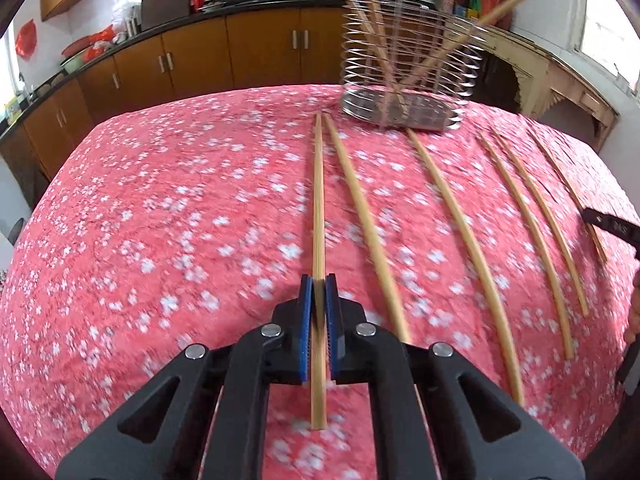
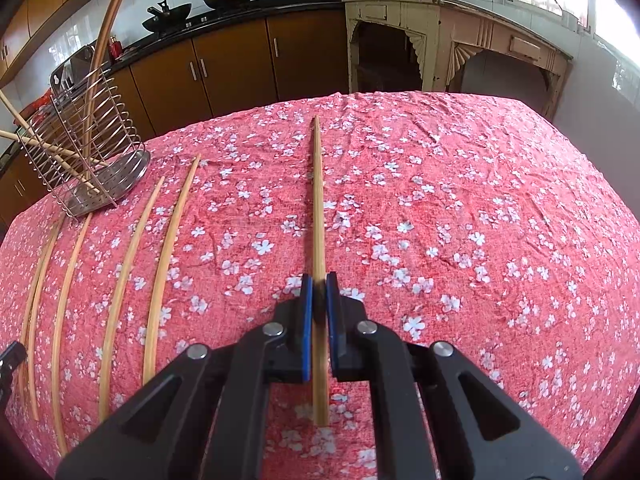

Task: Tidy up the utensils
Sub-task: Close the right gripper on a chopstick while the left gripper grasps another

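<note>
In the left wrist view my left gripper is shut on a wooden chopstick that runs straight ahead, low over the pink floral cloth. In the right wrist view my right gripper is shut on another chopstick, which also points forward. A wire utensil holder with a few chopsticks leaning in it stands at the far side of the table; the right wrist view shows the holder at the far left. Several loose chopsticks lie side by side on the cloth between the two grippers.
The loose chopsticks lie left of my right gripper. Brown kitchen cabinets with woks on the counter run behind the table. A worn cream cabinet stands at the back right. The table edge curves close behind the holder.
</note>
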Action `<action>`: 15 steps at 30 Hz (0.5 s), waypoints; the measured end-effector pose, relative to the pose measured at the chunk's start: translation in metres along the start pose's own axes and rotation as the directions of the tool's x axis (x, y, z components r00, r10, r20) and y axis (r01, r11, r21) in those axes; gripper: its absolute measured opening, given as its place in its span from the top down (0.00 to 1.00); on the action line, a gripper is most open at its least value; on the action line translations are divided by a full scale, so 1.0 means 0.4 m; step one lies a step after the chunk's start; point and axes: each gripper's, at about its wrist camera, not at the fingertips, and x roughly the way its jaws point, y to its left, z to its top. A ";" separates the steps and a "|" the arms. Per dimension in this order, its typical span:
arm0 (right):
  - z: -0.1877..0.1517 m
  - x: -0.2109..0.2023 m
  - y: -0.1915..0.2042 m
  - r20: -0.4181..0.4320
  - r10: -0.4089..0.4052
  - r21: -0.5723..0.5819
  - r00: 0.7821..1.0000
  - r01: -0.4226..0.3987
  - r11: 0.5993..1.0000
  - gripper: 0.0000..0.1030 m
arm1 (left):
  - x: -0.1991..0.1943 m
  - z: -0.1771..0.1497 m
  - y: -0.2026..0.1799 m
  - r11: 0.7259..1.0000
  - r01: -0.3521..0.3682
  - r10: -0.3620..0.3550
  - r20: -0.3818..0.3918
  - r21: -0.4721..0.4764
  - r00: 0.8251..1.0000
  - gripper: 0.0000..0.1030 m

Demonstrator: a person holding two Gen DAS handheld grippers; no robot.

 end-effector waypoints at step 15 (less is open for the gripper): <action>0.030 0.029 -0.015 0.001 -0.015 0.009 1.000 0.015 1.000 0.92 | 0.046 0.061 0.099 0.997 -0.028 0.028 0.003 -0.069 1.000 0.93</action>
